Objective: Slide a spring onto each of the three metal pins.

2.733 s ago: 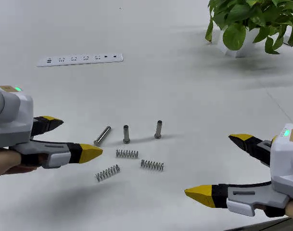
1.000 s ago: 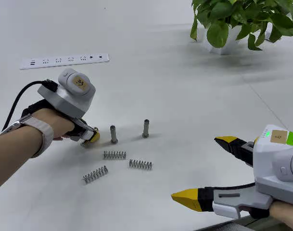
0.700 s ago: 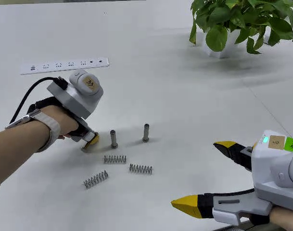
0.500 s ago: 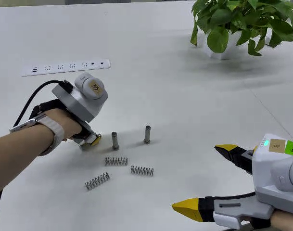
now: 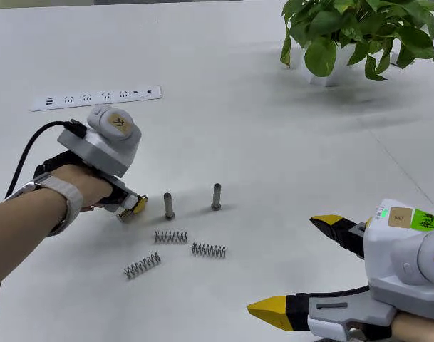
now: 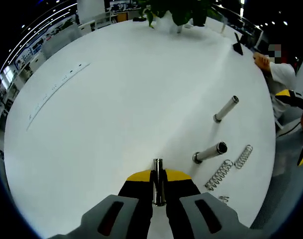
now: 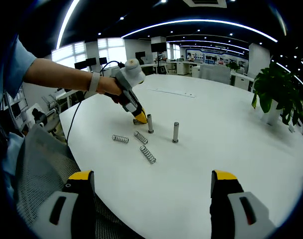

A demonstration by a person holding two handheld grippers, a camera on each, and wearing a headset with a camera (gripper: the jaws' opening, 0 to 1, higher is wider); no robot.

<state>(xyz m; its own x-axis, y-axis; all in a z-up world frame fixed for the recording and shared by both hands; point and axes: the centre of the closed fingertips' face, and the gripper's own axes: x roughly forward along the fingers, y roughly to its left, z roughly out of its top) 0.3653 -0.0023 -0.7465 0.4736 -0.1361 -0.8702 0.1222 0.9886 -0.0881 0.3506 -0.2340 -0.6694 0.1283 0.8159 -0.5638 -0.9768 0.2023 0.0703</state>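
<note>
Clamping a slim grey metal pin (image 6: pixel 157 172) between its jaws, the left gripper (image 5: pixel 133 206) hangs just left of two upright grey pins (image 5: pixel 169 205) (image 5: pixel 217 196) on the white table (image 5: pixel 224 128). Three coiled steel springs (image 5: pixel 170 236) (image 5: pixel 208 250) (image 5: pixel 142 265) lie nearer. Near right, the right gripper (image 5: pixel 293 263) has its jaws wide.

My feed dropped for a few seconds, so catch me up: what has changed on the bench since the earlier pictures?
The left gripper swung in from the left edge, came down on the lying pin and shut on it. The right gripper stays open at the near right. The two upright pins and three springs have not moved.
</note>
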